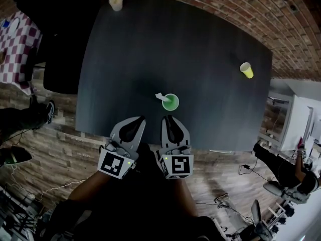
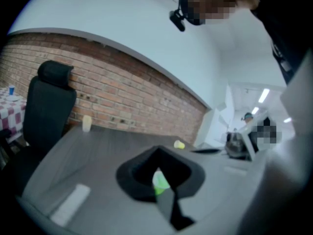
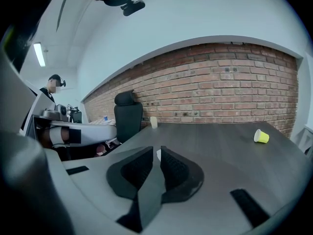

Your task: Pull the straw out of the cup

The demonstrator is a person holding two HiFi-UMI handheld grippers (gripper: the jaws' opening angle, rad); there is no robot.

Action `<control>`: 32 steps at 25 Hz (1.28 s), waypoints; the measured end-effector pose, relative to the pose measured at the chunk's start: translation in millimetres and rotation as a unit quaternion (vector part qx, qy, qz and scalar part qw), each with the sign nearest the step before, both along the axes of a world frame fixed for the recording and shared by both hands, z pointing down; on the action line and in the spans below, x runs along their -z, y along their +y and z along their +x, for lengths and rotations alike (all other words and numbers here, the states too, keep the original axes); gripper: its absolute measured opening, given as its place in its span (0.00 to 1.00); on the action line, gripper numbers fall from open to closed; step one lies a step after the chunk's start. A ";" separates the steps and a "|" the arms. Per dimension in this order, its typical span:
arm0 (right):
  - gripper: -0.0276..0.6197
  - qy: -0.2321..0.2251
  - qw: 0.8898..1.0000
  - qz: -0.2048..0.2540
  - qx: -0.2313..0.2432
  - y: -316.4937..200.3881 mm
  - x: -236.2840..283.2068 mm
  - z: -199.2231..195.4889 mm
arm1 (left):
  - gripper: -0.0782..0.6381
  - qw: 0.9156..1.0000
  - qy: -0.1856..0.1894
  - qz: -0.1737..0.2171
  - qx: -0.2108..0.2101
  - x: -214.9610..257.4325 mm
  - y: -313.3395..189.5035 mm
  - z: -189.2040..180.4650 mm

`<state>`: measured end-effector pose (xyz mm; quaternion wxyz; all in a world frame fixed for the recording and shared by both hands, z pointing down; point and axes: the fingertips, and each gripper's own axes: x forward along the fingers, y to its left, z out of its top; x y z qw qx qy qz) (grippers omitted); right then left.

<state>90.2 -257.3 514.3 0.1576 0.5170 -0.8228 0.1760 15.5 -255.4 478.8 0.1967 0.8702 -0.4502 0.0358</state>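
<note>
A green cup [image 1: 171, 103] stands on the dark table [image 1: 150, 49] near its front edge, with a white straw [image 1: 160, 97] leaning out to the left. Both grippers hover at the table's near edge, just short of the cup. My left gripper [image 1: 139, 118] is shut and empty; in the left gripper view the green cup [image 2: 160, 182] shows through the hollow between its jaws [image 2: 159, 151]. My right gripper [image 1: 168, 117] is shut on nothing, straight in front of the cup. In the right gripper view a bit of the white straw [image 3: 158, 154] shows past the gripper's [image 3: 157, 151] tips.
A cream cup [image 1: 116, 2] stands at the table's far left corner. A yellow cup [image 1: 246, 70] lies on its side at the right. A black office chair [image 3: 128, 114] stands left of the table, beside a checkered table [image 1: 17, 49]. A brick wall runs behind.
</note>
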 end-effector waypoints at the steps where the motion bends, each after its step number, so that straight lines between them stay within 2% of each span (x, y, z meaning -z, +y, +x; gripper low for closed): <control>1: 0.09 0.001 1.000 -0.002 0.000 -1.5 -2.3 -0.3 | 0.12 1.000 -0.001 -0.002 0.000 -2.1 -1.4 0.0; 8: 0.12 0.031 0.999 -0.021 0.013 -6.3 -26.4 -4.2 | 0.12 1.000 0.006 -0.015 0.010 -17.6 -11.3 -5.5; 19: 0.15 0.092 0.995 -0.024 0.024 -15.8 -56.2 -6.7 | 0.12 0.999 -0.002 -0.032 0.016 -38.9 -20.5 -12.6; 26: 0.16 0.104 0.994 -0.034 0.031 -26.7 -71.5 -8.8 | 0.12 0.999 -0.004 -0.046 0.017 -46.6 -25.8 -15.2; 32: 0.19 0.155 0.986 -0.032 0.043 -33.3 -83.0 -9.5 | 0.12 0.998 -0.001 -0.053 0.018 -53.6 -30.4 -16.5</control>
